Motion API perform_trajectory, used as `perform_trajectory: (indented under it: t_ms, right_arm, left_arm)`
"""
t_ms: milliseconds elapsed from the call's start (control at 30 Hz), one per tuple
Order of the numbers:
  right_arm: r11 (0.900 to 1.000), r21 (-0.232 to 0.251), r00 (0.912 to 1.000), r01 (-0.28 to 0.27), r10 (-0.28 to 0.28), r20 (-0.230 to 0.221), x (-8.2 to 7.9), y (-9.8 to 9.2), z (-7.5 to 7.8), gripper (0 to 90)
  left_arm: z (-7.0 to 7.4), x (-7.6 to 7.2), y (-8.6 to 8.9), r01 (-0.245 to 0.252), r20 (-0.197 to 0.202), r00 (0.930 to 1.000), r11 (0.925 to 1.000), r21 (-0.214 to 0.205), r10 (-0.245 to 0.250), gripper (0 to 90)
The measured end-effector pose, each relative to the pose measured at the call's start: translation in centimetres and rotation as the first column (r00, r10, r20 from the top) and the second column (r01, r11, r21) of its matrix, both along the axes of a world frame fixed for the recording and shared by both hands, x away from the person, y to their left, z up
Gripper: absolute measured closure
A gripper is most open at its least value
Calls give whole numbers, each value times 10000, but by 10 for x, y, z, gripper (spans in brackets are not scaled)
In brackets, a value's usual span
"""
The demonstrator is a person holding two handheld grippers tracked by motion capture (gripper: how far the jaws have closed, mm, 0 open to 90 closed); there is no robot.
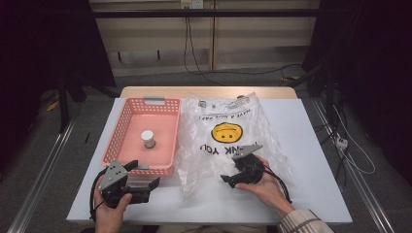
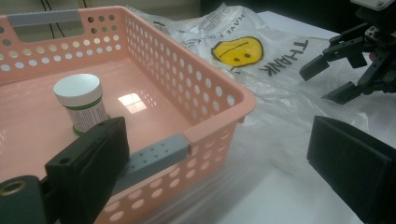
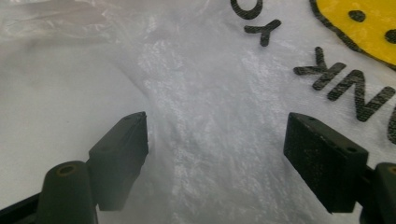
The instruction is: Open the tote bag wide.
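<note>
Your right tongs (image 1: 232,179) hover low over the near edge of the clear plastic bag (image 1: 228,145) with the yellow smiley print, their jaws wide apart; in the right gripper view the crinkled film lies between the two pads with neither pad pressing it, so nothing is clamped. The bag lies spread flat on the white table (image 1: 311,145), just right of the pink basket (image 1: 127,122) and touching its right wall; its printed letters read upside down from your side.

Your left tongs (image 1: 145,177) stand at the near right corner of the basket, jaws also apart; in the left gripper view one pad (image 2: 93,163) sits against the grey handle strip on the near rim, while the other hangs over bare table outside the wall, so the near wall stands between them unclamped; whether that first pad truly touches the rim, I cannot tell.

Inside the basket a small white-capped jar (image 1: 148,139) with a green label stands upright near the middle of the floor, well apart from both tongs.
</note>
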State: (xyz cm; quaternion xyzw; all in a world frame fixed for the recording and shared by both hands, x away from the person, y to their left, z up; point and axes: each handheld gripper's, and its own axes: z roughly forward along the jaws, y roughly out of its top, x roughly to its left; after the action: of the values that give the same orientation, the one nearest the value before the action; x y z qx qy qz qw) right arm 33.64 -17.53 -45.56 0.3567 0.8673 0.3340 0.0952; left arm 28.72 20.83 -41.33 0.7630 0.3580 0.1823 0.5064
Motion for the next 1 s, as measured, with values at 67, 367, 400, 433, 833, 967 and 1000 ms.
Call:
perform_trajectory:
  t_ms: [67,367,400,433,833,967,1000]
  right_arm:
    - [9998,-114,9998,-138,136,-110,-1,3,-2,248]
    - [9991,-392,9999,156,-157,-21,2,-1,-2,419]
    - [9991,-378,9998,202,-205,-70,2,-1,-1,436]
    - [9988,-392,9995,281,-285,-96,3,-2,-1,467]
    - [9983,-241,9986,528,-528,11,9,-3,-1,700]
    - [9973,-197,9975,702,-702,-11,10,-4,-1,782]
    - [9970,-161,9971,762,-763,-19,10,-5,-1,817]
  left_arm:
    - [0,0,0,27,-7,10000,10000,22,-27,53]
    - [0,0,0,57,-2,10000,10000,54,-57,53]
    - [0,0,0,60,-6,10000,10000,49,-60,53]
    - [0,0,-1,52,1,10000,10000,58,-52,53]
    - [0,0,0,34,-16,10000,10000,48,-34,52]
    - [0,0,0,11,-3,10000,10000,1,-11,52]
    - [0,0,0,7,2,10000,10000,6,-7,53]
